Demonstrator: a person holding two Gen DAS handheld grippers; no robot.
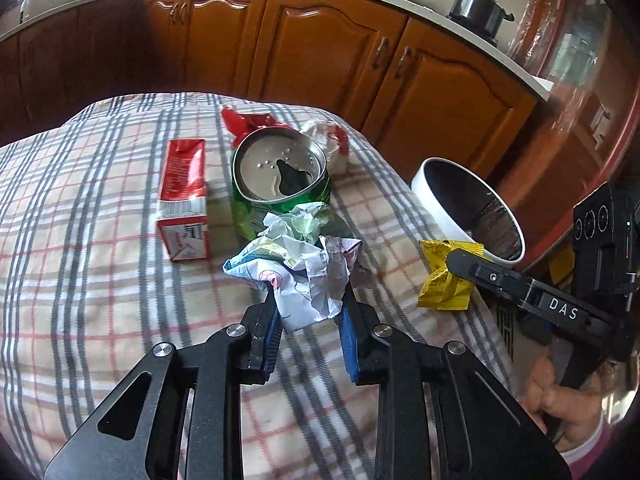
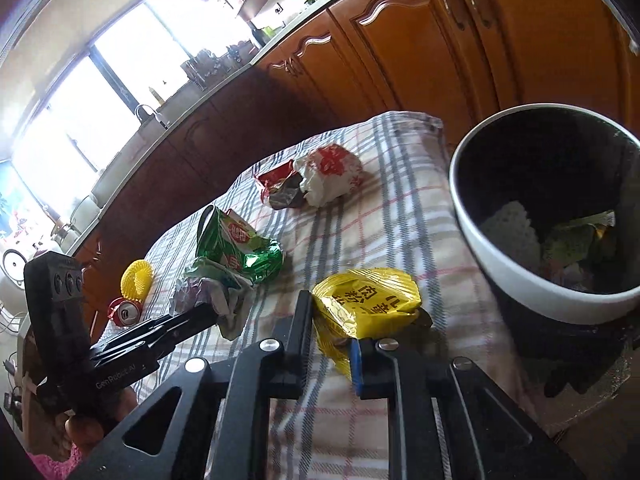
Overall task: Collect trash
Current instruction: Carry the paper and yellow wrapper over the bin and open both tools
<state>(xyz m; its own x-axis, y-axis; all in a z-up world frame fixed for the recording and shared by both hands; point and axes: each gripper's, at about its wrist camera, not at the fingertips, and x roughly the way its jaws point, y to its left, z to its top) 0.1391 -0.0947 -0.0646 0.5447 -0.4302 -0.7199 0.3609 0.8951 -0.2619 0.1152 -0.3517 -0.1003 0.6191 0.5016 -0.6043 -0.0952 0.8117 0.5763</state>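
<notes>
My left gripper (image 1: 308,300) is shut on a crumpled paper ball (image 1: 308,276), just above the plaid cloth; it also shows in the right wrist view (image 2: 208,300). My right gripper (image 2: 332,320) is shut on a yellow snack wrapper (image 2: 368,304), seen in the left wrist view (image 1: 444,280) beside the bin. The white-rimmed black trash bin (image 2: 480,240) stands at the table's right edge and holds some trash. A crushed green can (image 1: 280,188), a red carton (image 1: 184,196), a red wrapper (image 2: 276,184) and a white and red paper wad (image 2: 328,176) lie on the cloth.
The table is covered by a plaid cloth (image 1: 80,240). A yellow mesh ball (image 2: 138,280) and a red can (image 2: 124,312) lie at its far left end. Wooden kitchen cabinets (image 1: 320,52) stand behind, with a pot (image 1: 476,4) on the counter.
</notes>
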